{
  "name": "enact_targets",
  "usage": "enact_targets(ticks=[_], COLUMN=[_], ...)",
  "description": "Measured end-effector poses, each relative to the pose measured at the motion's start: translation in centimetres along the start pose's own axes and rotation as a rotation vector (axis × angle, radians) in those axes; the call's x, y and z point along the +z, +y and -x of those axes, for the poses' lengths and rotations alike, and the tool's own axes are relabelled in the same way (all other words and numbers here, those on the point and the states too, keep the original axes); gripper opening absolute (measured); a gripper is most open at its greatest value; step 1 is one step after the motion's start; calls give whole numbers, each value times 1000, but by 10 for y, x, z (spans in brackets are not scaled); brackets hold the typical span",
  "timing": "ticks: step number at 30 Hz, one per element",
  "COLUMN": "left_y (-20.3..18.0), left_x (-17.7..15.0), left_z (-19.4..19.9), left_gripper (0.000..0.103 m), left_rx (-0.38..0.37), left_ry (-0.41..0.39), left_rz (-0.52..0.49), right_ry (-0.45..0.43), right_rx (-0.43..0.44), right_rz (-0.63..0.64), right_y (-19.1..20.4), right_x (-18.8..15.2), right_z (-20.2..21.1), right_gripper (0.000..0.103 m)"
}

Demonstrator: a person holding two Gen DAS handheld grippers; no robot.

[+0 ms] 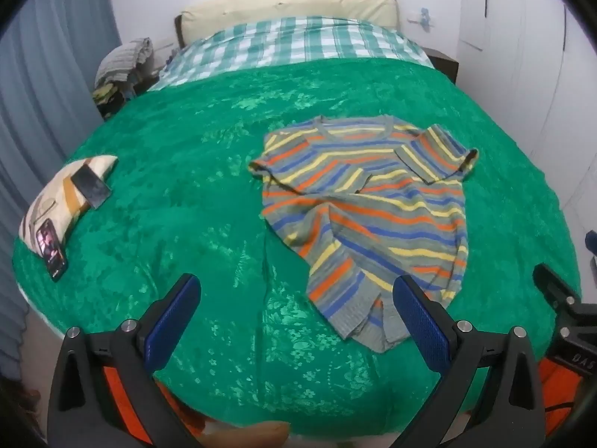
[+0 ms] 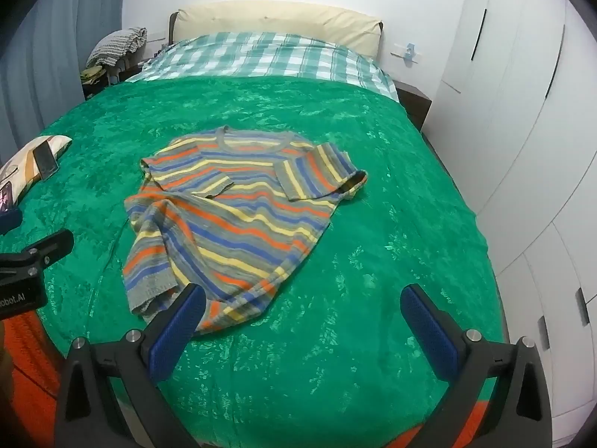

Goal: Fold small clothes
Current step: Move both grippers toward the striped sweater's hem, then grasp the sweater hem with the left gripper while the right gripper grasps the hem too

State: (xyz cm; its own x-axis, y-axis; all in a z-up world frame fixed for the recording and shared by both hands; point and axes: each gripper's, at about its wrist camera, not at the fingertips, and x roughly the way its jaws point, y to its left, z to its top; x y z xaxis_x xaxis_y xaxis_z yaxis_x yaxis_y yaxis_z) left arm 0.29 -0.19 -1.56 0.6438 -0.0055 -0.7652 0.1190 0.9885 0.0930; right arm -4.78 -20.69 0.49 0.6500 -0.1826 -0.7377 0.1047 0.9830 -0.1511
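Note:
A small striped T-shirt [image 1: 369,205] [image 2: 231,209] in grey, orange, blue and yellow lies rumpled on a green bedspread [image 1: 186,186] [image 2: 391,205], collar toward the headboard, its left hem corner folded over. My left gripper [image 1: 294,295] hovers open over the bed's near edge, its right finger above the shirt's hem. My right gripper [image 2: 302,306] is open too, with its left finger over the hem's right part. Neither holds anything. Each gripper's body shows at the edge of the other's view.
A patterned cushion [image 1: 63,194] [image 2: 26,164] with two phones [image 1: 91,186] [image 1: 52,250] lies at the bed's left edge. A checked sheet [image 1: 298,43] and cream headboard [image 1: 287,5] are at the far end. White wardrobes [image 2: 522,112] stand right, curtains left.

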Motion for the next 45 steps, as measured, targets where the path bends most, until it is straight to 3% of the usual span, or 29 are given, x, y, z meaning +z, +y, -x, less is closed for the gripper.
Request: enact_targets(ticks=[9,13,22,29,32,36,41,42,44,45], left_y=[22,21,13,26,23,14,9,8,6,6], left_x=[-16,-19,-22,-27,-28,-31,-33,-32,-30,-30], left_z=[-24,-25,-31,-46,-48,-70,-109,-117,-128,-132], left_gripper=[103,103,103,103,103,103,100,94,66,34], left_rx=[14,25,-44,-197,-199,-192,-222,-234,-267,-290], left_ry=[84,77,91,131,120,134,179,182,209,228], left_rz=[40,35,14,111,98,50,26,29,38,43], right_ry=[1,6,30,76,78,85,237,253,289,309], right_rx=[-21,-13,3,59,64,169,387,407,487,521], right_rz=[-47,-53,-56,-98,-97,-134,-282,-300,-345,-359], right_y=[-17,-16,-11,-10,-5,4,18,21,28,32], right_x=[-2,-4,-14,-29,-35,-43,-58,-59,-60,-60], right_z=[-2,-5,-12,-27,-29,-39,-93,-102,-124,-135], right_gripper=[103,103,103,103,103,103,103,102,85,58])
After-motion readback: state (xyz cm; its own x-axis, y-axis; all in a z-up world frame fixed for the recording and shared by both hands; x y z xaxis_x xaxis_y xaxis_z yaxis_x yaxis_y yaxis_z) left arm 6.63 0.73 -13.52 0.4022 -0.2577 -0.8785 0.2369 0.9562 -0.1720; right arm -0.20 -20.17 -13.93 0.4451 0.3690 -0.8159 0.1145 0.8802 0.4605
